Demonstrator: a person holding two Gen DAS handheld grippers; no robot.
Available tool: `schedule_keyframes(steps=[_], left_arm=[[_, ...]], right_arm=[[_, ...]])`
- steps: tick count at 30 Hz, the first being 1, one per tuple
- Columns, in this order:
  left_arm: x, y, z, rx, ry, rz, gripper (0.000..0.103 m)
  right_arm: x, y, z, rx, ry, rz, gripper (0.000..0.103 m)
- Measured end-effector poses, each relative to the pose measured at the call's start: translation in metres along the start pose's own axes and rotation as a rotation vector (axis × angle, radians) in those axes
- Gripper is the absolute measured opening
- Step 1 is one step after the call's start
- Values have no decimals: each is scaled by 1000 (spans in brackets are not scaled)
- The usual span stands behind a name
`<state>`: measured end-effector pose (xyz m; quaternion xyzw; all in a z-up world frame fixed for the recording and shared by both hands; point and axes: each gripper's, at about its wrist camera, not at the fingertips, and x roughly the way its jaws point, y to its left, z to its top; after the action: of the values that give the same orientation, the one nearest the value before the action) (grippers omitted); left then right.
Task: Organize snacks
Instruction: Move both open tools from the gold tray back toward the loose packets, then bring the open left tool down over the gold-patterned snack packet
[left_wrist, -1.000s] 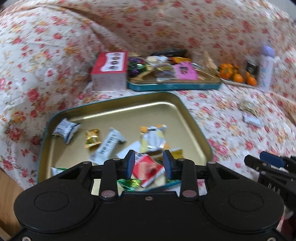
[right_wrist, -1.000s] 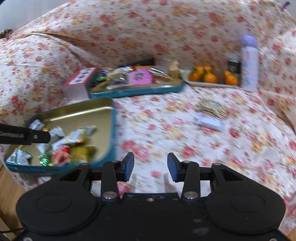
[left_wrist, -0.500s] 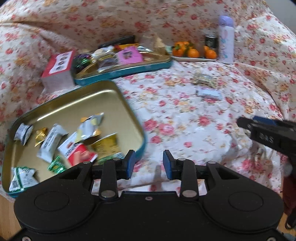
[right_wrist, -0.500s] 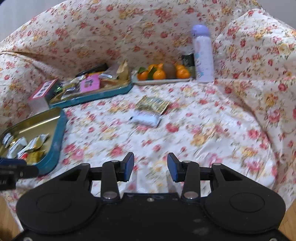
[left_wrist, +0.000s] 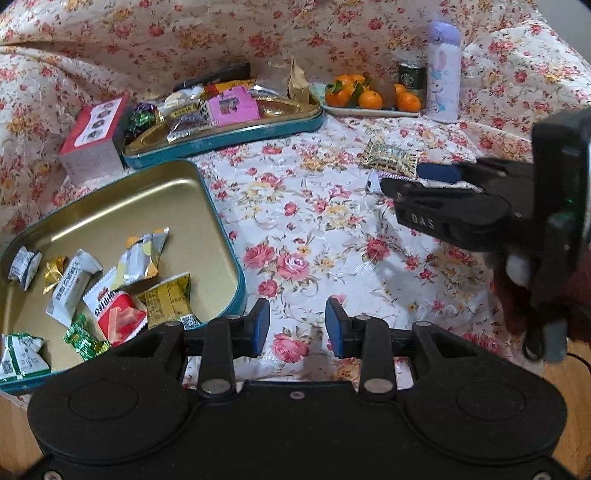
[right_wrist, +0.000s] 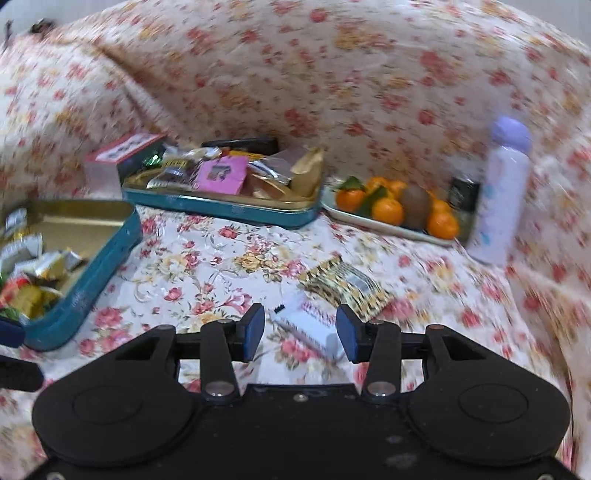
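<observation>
My right claw (right_wrist: 300, 334) hangs open and empty over the white snack packet (right_wrist: 306, 326) on the floral cover — the patterned packet (right_wrist: 345, 284) lies just beyond it. This looks like the reach before a pickup. Next I should lower, straddle the white packet and close. My left claw (left_wrist: 295, 325) waits open, holding nothing, beside the gold tin (left_wrist: 218, 206) of sorted snacks.

You see a cream cloth (left_wrist: 314, 229) with red and yellow roses, a teal tin (left_wrist: 225, 236) with gold interior, orange tangerines (left_wrist: 369, 99), a lavender bottle (left_wrist: 443, 74) and a pink packet (left_wrist: 231, 107).
</observation>
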<state>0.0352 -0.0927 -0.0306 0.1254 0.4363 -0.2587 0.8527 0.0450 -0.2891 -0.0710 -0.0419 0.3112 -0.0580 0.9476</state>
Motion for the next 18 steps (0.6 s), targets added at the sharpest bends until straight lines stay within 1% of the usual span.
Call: schedule_keyframes(steps=[6, 8, 10, 13, 15, 17, 18], left_arm=[[13, -2, 1, -29, 46, -4, 43], [16, -3, 3, -32, 53, -5, 43], [17, -4, 5, -31, 57, -5, 43], [19, -5, 11, -28, 58, -4, 43], [21, -7, 18, -26, 58, -7, 43], [23, -9, 23, -25, 59, -11, 43], [24, -10, 26, -23, 59, -14, 43]], right_arm=[[31, -5, 3, -90, 36, 58, 46], [38, -4, 1, -132, 38, 47, 48], [43, -5, -2, -164, 40, 33, 49], [44, -14, -4, -116, 34, 41, 48], [41, -19, -7, -82, 25, 26, 43], [37, -21, -11, -83, 14, 4, 37], [33, -21, -13, -92, 11, -10, 36]])
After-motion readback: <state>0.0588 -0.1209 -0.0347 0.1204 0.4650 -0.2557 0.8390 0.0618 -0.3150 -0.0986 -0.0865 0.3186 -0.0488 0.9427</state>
